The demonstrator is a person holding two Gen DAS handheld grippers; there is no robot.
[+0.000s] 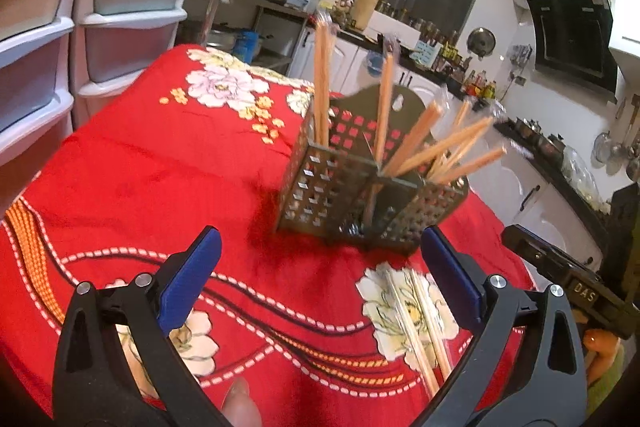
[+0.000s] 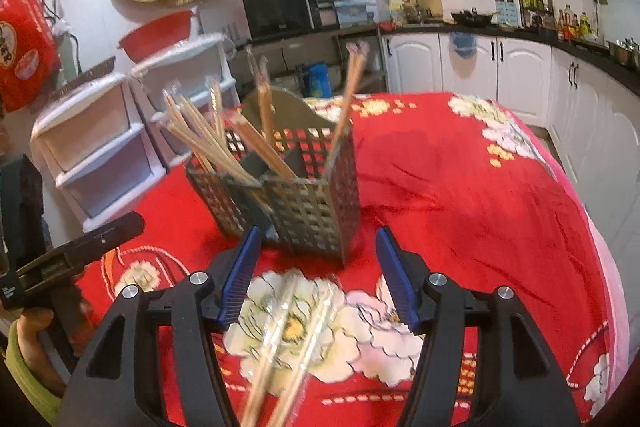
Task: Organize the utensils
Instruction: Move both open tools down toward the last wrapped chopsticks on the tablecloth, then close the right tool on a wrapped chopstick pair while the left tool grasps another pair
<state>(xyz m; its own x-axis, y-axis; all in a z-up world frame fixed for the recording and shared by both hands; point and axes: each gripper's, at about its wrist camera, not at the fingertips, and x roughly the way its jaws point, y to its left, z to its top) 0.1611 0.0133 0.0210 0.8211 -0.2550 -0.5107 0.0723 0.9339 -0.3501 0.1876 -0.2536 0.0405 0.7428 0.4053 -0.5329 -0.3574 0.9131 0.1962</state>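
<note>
Both grippers gape empty, the right gripper (image 2: 318, 267) over the wrapped chopsticks (image 2: 288, 331) lying on the red cloth (image 2: 460, 195) before the holder (image 2: 288, 195); best close squarely across the bundle's middle.
</note>
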